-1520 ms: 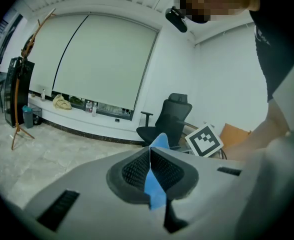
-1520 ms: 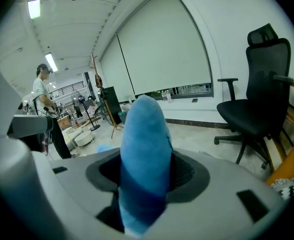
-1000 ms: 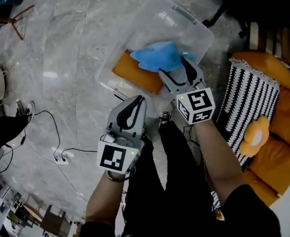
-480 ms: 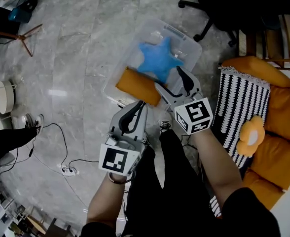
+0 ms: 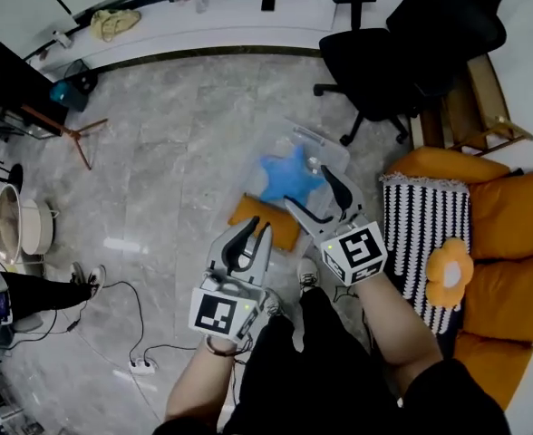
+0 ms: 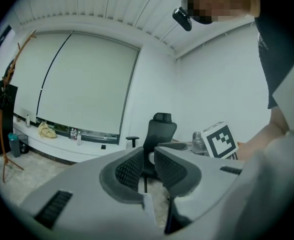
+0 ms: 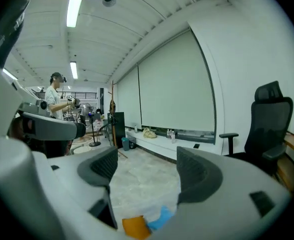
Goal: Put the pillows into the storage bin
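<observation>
No readable text, labels or numbers.

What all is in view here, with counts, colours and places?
storage bin: one, clear, on the floor
star pillow: one, blue, inside the bin
orange pillow: one, orange, bin's near end
striped pillow: one, black-and-white, on the sofa
flower pillow: one, orange-white, on the sofa
sofa: one, orange, right side
office chair: one, black, beyond the bin
left gripper: one, grey, jaws just opening slightly, empty
right gripper: one, grey, jaws wide, empty

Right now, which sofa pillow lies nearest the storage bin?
The black-and-white striped pillow, on the sofa edge facing the bin; the flower-shaped pillow sits farther away.
</observation>
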Tool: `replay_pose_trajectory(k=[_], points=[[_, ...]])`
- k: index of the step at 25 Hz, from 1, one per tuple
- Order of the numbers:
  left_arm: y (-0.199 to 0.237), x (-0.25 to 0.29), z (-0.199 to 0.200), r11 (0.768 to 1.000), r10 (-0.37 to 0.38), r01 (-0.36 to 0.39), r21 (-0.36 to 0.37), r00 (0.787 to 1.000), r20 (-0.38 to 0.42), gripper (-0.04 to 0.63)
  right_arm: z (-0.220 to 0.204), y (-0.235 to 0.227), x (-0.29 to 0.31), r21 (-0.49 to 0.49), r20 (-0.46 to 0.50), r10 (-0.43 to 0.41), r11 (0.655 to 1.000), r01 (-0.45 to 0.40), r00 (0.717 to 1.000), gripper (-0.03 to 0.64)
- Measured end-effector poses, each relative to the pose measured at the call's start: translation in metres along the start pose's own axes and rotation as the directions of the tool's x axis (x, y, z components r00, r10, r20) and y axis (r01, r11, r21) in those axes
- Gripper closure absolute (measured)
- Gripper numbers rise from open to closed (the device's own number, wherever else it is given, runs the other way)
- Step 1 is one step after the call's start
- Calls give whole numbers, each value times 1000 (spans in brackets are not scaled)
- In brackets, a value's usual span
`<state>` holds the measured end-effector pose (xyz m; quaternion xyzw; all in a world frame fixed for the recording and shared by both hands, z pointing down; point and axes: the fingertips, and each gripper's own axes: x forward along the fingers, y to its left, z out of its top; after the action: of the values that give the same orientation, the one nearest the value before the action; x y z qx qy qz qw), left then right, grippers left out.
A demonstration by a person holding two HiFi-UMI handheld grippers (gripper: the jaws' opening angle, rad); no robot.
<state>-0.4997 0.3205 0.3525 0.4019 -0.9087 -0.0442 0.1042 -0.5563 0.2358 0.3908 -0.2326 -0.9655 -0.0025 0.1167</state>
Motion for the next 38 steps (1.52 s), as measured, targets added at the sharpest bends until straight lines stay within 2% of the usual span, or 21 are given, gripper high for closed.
replay_pose_trajectory(k=[8,12,16,18,25,30,35,38], points=[[-28,-51,69,996,-50,45,78,997,57,515,97,34,-63,-86,122,-36,995,47,992,235],[-34,-64,97,990,-72,59,125,992,101,511,127,45,-81,-109,167,-50,992,69,985,233],[-33,-77,116,987,-71,57,152,994,88,509,148,54,-93,-134,203,-62,987,90,977,233],[-35,-79,119,986,-76,59,153,991,106,508,152,53,-97,-135,208,-74,985,104,975,233],[-32,-92,127,985,-98,85,153,992,76,508,164,63,-106,-126,209,-117,981,145,971,232],[-43,-90,111,977,-184,169,131,977,111,505,143,60,-127,-89,180,-199,972,217,963,232],[-85,-64,89,949,-297,290,120,954,43,502,114,30,-173,-42,138,-325,942,333,936,230],[-129,-46,78,921,-367,367,129,930,-24,502,99,5,-219,-14,129,-400,914,405,907,230]])
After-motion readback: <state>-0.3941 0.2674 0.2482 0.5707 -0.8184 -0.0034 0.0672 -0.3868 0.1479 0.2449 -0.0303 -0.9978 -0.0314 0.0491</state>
